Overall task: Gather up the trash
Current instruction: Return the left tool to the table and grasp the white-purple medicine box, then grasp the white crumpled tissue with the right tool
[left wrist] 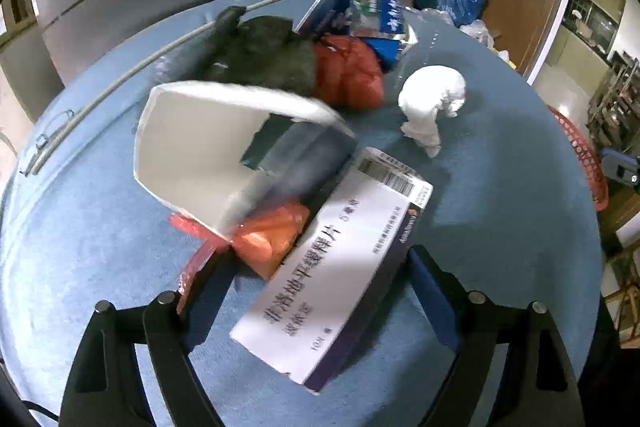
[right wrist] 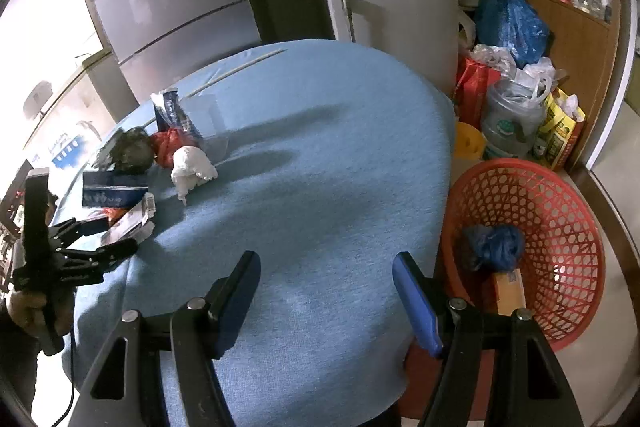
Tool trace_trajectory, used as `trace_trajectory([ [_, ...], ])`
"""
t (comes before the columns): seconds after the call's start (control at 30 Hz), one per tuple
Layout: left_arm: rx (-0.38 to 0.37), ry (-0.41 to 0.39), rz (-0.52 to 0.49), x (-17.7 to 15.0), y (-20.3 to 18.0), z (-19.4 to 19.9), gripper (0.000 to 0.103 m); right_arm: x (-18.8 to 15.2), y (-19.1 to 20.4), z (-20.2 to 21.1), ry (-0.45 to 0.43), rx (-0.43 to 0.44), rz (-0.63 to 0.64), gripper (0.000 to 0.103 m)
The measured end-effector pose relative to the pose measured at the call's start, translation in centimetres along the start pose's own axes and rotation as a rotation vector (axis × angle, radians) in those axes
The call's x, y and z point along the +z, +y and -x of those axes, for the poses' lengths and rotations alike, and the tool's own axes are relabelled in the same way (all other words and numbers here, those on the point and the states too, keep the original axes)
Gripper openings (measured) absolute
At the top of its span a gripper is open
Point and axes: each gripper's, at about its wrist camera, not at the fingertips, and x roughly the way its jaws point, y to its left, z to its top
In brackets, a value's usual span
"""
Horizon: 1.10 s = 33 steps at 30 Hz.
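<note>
The left gripper [left wrist: 316, 291] stands with its jaws spread wide on either side of the white medicine box [left wrist: 332, 275], low in the left wrist frame. The fingers do not appear to press the box; contact cannot be confirmed. This straddling pose suits a pinch across the box's narrow width.

The box lies on the blue table [left wrist: 500, 207], one end over an orange plastic bag [left wrist: 272, 239]. Above it sits an open white carton [left wrist: 200, 151], and toward the upper centre lie a dark wad [left wrist: 264, 55], a red bag [left wrist: 348, 71] and a blue packet [left wrist: 360, 7]. A crumpled white tissue [left wrist: 434, 99] lies apart at centre right.

The right gripper [right wrist: 326, 303] hangs with its jaws apart and nothing between them, over bare table at the bottom of the right wrist frame. It is beside the red basket [right wrist: 568, 227] at lower right, which stands off the table edge. The basket holds a blue wad [right wrist: 496, 247] and a brown box [right wrist: 510, 291], so it likely serves as the bin.

Judgement: most trash remains on the table; the medicine box is the next pick.
</note>
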Motion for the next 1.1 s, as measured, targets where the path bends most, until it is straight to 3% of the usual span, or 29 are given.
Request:
trace_trajectory([
  [0.03,0.009,-0.008,-0.007,-0.1,-0.3,0.2,0.070,0.0,0.0,0.0,0.001,0.001,-0.001,0.072],
  [0.07,0.001,-0.014,-0.013,-0.3,-0.8,0.6,0.054,-0.1,0.0,-0.1,0.002,0.003,-0.002,0.072],
  [0.1,0.004,-0.013,-0.015,-0.6,-1.2,0.9,0.051,-0.1,0.0,-0.1,0.004,0.004,-0.003,0.072],
  [0.37,0.053,-0.023,0.074,-3.5,-3.7,2.7,0.049,0.4,1.6,-1.0,0.022,0.044,0.034,0.072],
  [0.73,0.145,-0.041,0.233,-5.8,-4.2,3.7,0.049,5.8,9.3,-6.6,0.068,0.245,0.074,0.072],
  [1.1,0.195,-0.051,0.271,-6.5,-3.0,4.1,0.049,8.1,12.2,-13.8,0.150,0.211,0.036,0.072],
])
